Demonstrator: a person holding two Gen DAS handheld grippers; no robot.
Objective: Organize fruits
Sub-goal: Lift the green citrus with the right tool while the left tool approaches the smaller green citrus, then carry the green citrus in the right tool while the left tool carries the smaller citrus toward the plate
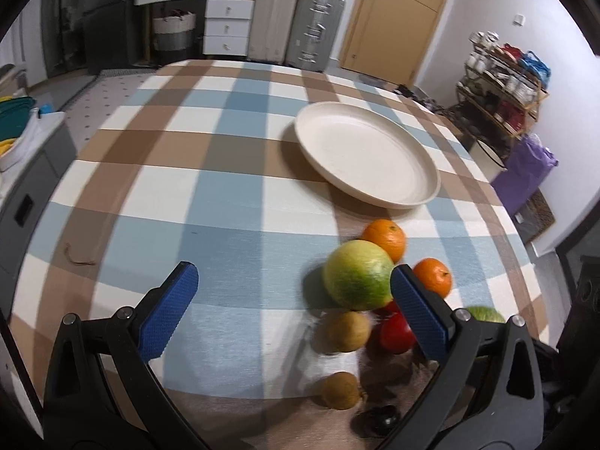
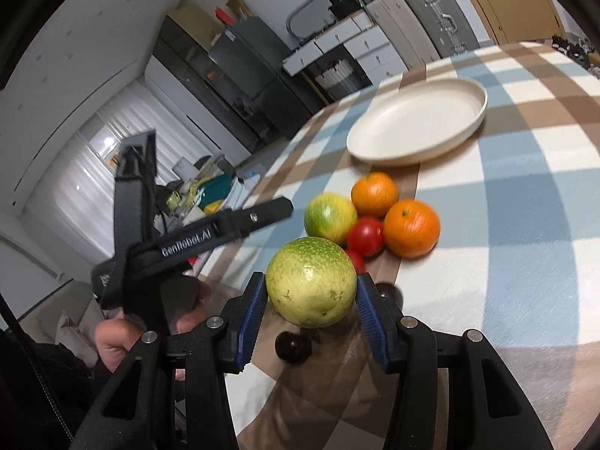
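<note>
A cluster of fruit lies on the checked tablecloth: two oranges point(image 1: 386, 238) point(image 1: 433, 275), a green-yellow fruit point(image 1: 356, 275), red tomatoes point(image 1: 397, 332), two brown kiwis point(image 1: 347, 332) point(image 1: 341, 390) and a dark plum point(image 1: 378, 418). An empty cream plate point(image 1: 365, 153) sits beyond them. My left gripper point(image 1: 292, 292) is open and empty, just left of the cluster. My right gripper point(image 2: 309, 300) is shut on a speckled green fruit point(image 2: 311, 287), held above the table near the cluster point(image 2: 375, 217), with the plate point(image 2: 416, 127) further off. The left gripper point(image 2: 210, 232) also shows in the right wrist view.
The table's edges curve away at left and right point(image 1: 45, 225). A grey cabinet with tubs point(image 1: 26, 142) stands left, suitcases point(image 1: 296, 26) and drawers at the back, a cluttered shelf point(image 1: 502, 86) at right. Dark plums point(image 2: 292, 347) lie under the right gripper.
</note>
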